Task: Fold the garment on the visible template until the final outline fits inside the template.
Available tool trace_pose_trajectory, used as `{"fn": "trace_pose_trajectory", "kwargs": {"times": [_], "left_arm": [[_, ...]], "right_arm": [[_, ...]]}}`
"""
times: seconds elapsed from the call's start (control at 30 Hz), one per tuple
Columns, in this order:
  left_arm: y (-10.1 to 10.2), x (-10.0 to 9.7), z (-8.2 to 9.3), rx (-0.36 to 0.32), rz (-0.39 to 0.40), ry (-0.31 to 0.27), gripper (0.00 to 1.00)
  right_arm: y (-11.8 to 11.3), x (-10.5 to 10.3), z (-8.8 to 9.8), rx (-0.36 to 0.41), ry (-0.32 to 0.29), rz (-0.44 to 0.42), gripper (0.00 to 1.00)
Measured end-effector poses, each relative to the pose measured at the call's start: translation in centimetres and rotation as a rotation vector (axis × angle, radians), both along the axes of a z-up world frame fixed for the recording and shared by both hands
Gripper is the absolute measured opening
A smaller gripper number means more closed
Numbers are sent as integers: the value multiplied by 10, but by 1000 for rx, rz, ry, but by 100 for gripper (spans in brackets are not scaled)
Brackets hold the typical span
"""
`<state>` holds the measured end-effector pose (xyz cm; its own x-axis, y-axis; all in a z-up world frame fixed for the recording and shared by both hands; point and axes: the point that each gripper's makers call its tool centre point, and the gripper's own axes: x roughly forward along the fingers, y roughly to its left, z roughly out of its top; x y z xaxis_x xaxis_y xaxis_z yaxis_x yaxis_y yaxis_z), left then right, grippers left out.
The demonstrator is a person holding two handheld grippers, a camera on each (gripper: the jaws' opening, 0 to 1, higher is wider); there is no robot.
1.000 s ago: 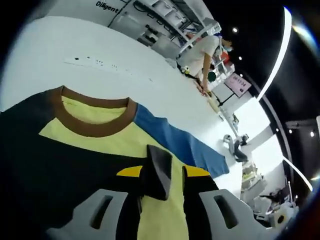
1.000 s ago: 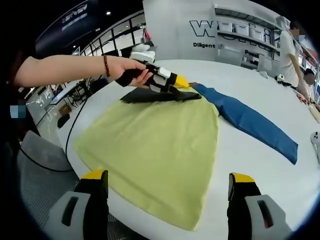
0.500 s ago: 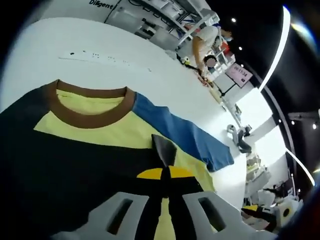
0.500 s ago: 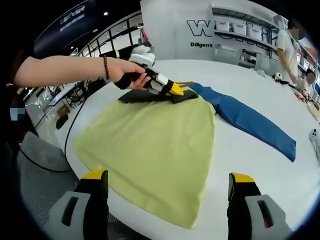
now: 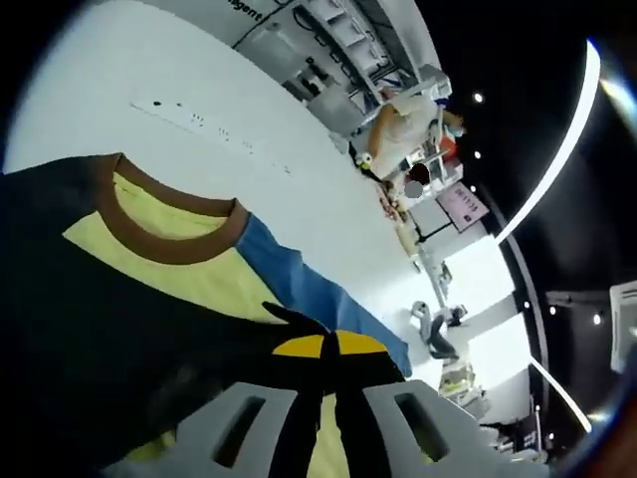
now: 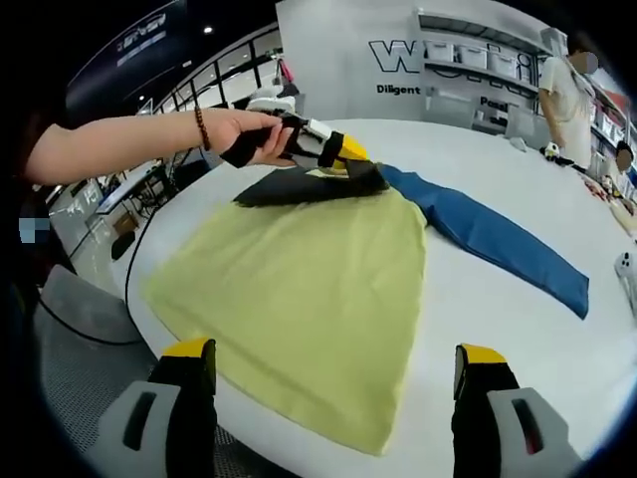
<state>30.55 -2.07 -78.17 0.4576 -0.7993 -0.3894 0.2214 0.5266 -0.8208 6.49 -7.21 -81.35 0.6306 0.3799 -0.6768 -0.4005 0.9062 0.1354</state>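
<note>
On the round white table (image 6: 498, 299), the left gripper (image 6: 343, 159) pinches the T-shirt's (image 6: 299, 289) dark sleeve (image 6: 299, 186), folded inward. The blue sleeve (image 6: 498, 244) lies outstretched, unfolded. The right gripper (image 6: 333, 383) hovers, jaws apart, empty. Folding has barely begun.

One garment (image 6: 309, 299) is seen on one table (image 6: 498, 329), with two sleeves, one blue (image 6: 493, 239) and one black (image 6: 299, 186). Two grippers (image 6: 338, 159) (image 6: 333, 373) are counted.
</note>
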Motion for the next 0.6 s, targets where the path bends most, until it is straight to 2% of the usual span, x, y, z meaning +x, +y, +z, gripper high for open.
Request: {"fn": "trace_pose_trajectory", "kwargs": {"times": [0.03,0.17,0.23,0.27,0.33,0.47,0.5,0.6], "left_arm": [[-3,0,3,-27,9,6,0],[-10,-3,7,-42,14,-11,0],[-14,-2,8,-29,23,-55,0],[-17,-3,8,-3,13,-92,0],[-20,-6,3,42,-1,-124,0],[-23,-7,-7,112,-8,-159,0],[-23,-3,-14,161,-24,-184,0],[-30,-4,-19,204,-51,-226,0]], "right_arm": [[0,0,0,0,-1,-1,99],[-1,0,1,0,-4,-3,98],[-1,0,1,0,-4,-4,98],[-2,-1,1,0,-4,-6,98],[-3,-1,1,1,-3,-8,98],[-4,-3,1,1,-1,-12,98],[-5,-3,1,0,0,-15,98],[-6,-4,1,-3,0,-16,98]]}}
